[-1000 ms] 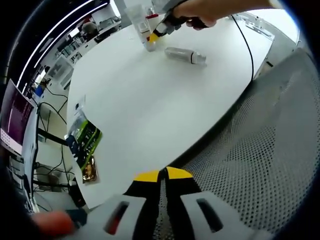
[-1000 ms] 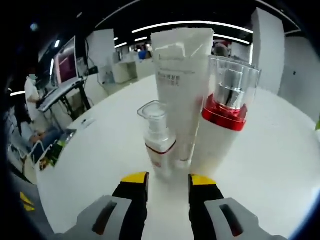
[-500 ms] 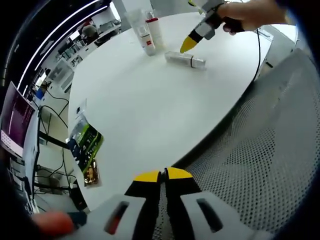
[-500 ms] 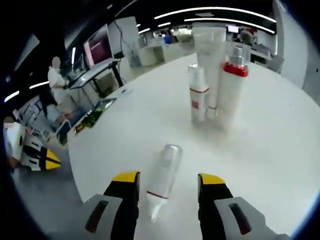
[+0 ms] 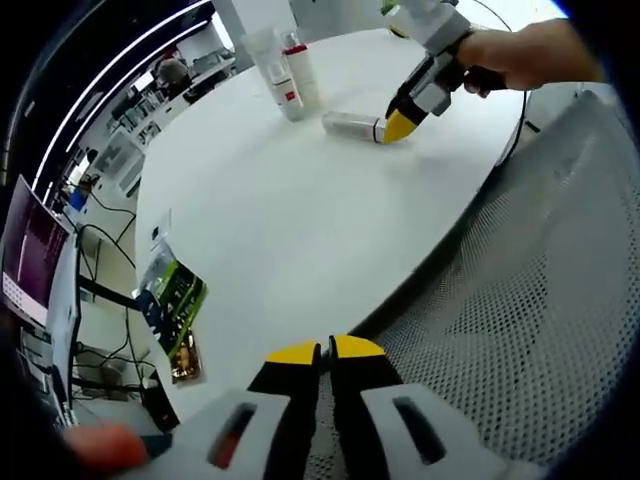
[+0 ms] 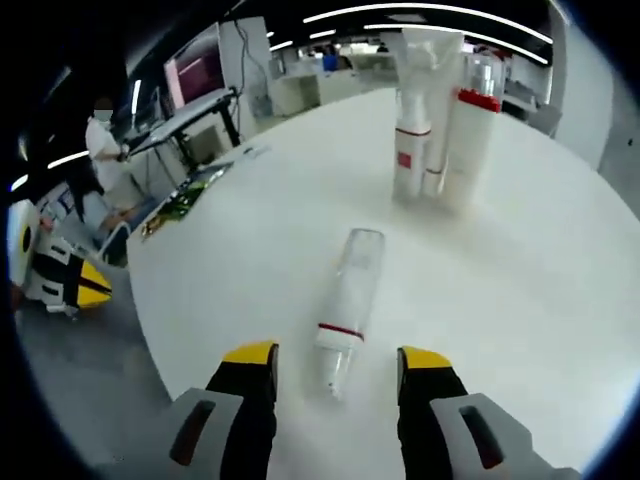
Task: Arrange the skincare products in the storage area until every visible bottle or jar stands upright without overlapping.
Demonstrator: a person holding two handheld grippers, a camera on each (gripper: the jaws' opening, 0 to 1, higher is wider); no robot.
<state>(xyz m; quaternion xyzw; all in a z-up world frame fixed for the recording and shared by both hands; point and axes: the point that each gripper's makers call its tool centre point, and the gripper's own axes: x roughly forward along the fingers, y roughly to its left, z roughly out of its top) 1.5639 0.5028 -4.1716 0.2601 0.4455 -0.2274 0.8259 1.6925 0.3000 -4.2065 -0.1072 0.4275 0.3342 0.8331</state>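
A clear bottle with a red band (image 6: 348, 302) lies on its side on the white round table (image 6: 560, 290), its cap end just ahead of my open right gripper (image 6: 333, 362), between the jaw lines. Behind it three products stand upright together: a small white bottle (image 6: 410, 160), a tall white tube (image 6: 432, 110) and a white bottle with a red collar (image 6: 472, 140). In the left gripper view the lying bottle (image 5: 352, 125) has the right gripper (image 5: 402, 126) at its end, and the standing group (image 5: 282, 70) is beyond. My left gripper (image 5: 325, 352) is shut and empty, off the table edge.
A grey mesh chair back (image 5: 520, 300) lies under the left gripper. A green packet (image 5: 172, 295) rests at the table's near edge. A black cable (image 5: 518, 110) trails over the table. Desks, monitors and a person (image 6: 100, 150) stand beyond.
The right gripper has backed away from the standing group and come down toward the lying bottle's cap end. The left gripper has stayed put.
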